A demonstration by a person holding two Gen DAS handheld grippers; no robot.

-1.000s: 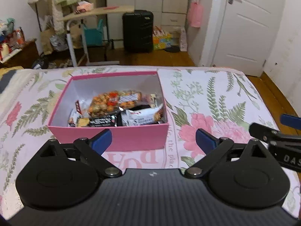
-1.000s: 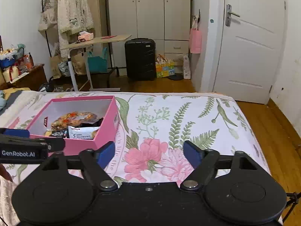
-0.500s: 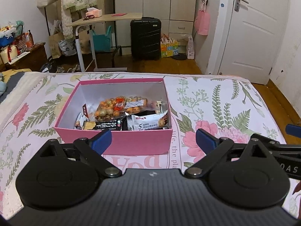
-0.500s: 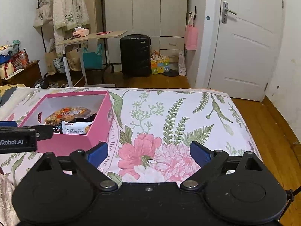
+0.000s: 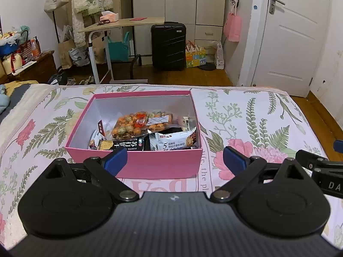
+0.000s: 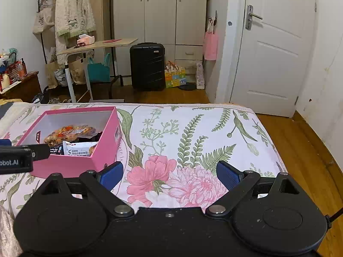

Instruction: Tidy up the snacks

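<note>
Snacks sit inside the pink box [image 5: 137, 165], which rests on the floral bedspread [image 5: 246, 115]. At the box's middle lies a clear bag of orange nuts [image 5: 137, 125]. In front of that bag, against the box's near wall, lie a black packet [image 5: 128, 144] and, to its right, a white wrapped bar [image 5: 173, 141]. A small red-labelled packet [image 5: 101, 128] leans toward the box's left wall.

The left gripper [image 5: 174, 160] hangs just short of the box's near wall, jaws spread wide with nothing between them; its blue pads [image 5: 115, 159] frame the lower part of that wall. The right gripper [image 6: 169, 175] hovers to the right of the box over a pink flower print [image 6: 154, 180], also wide apart and empty. In the right wrist view the box [image 6: 70, 162] sits to the left. Beyond the box's far side stand a black suitcase [image 5: 168, 46] and a white door [image 5: 293, 36].
</note>
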